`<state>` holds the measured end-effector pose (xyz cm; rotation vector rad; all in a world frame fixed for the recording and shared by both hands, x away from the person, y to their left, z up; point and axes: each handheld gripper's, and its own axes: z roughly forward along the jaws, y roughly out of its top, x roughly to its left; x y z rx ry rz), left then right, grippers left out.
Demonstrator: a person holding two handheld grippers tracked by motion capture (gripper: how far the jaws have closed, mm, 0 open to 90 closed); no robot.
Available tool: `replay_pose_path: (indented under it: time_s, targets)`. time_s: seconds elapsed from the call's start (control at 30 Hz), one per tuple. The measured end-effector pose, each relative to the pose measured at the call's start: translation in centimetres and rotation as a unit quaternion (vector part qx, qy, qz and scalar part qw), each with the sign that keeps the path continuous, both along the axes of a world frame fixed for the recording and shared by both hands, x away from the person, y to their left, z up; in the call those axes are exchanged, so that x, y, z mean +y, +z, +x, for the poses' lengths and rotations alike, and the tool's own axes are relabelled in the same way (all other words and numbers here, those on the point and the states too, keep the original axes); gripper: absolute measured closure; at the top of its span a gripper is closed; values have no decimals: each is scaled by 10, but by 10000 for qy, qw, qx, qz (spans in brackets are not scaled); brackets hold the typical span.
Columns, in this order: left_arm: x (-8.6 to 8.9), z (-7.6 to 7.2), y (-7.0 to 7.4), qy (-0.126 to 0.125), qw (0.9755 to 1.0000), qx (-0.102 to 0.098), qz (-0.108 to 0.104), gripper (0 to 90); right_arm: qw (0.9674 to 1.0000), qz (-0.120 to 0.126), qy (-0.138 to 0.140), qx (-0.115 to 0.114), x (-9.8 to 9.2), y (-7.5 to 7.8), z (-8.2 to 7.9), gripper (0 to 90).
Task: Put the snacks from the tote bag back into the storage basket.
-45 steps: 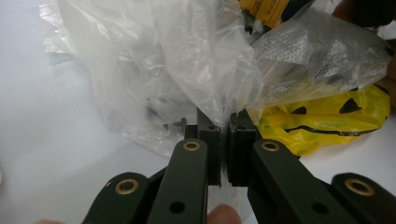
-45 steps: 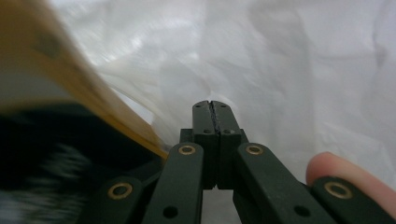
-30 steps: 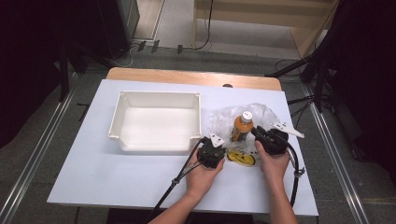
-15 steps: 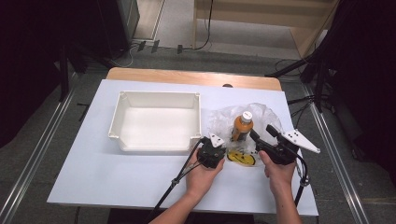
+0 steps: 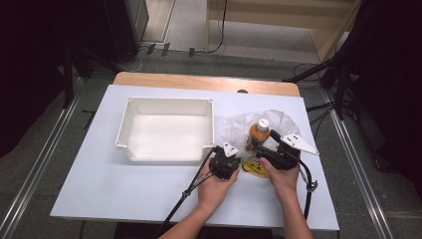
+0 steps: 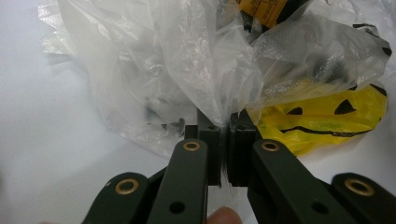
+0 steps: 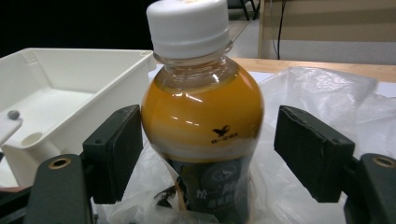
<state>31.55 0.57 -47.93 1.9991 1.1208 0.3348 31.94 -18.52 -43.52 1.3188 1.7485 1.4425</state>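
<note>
A small bottle (image 7: 201, 116) of orange drink with a white cap stands upright in a crumpled clear plastic bag (image 5: 234, 130) on the white table. My right gripper (image 7: 210, 154) is open. Its jaws have just been opening, and the bottle stands between the pads (image 7: 114, 154) without touching either. In the high view the right gripper (image 5: 260, 145) sits just in front of the bottle (image 5: 260, 132). My left gripper (image 6: 224, 140) is shut on a gathered fold of the clear plastic bag (image 6: 187, 70). A yellow smiley-face bag (image 6: 322, 119) lies beside that fold.
A white rectangular tray (image 5: 169, 102) stands left of the bag, holding nothing. The yellow bag (image 5: 255, 169) lies between my two hands. Cables trail from both grippers toward the table's near edge (image 5: 149, 214). A wooden strip borders the far edge.
The right gripper's jaws have opened off the bottle, and the right hand has drawn back a little. The bottle stays upright. The left gripper has kept its hold and place.
</note>
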Motion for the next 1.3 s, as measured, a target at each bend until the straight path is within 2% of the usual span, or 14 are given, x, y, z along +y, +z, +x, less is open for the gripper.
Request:
replay_pose_path:
  time_s: [0.37, 0.53, 0.7, 1.13, 1.3]
  targets:
    - [1, -1, 0, -7, 10000, -12, -39, 878, 9999, -37, -133, 6, 10, -9, 9, 258]
    - [1, -1, 0, -21, 10000, -17, -58, 879, 9999, 22, -111, 12, 12, -11, 10, 302]
    - [1, -1, 0, -24, 10000, -16, -58, 879, 9999, 63, -117, 4, 13, -11, 11, 301]
    - [2, 0, 0, -31, 9999, -1, -103, 879, 9999, -64, -103, -54, 13, -10, 8, 318]
    - [2, -1, 0, -31, 9999, -5, -101, 879, 9997, -18, -134, -198, 12, -4, 5, 319]
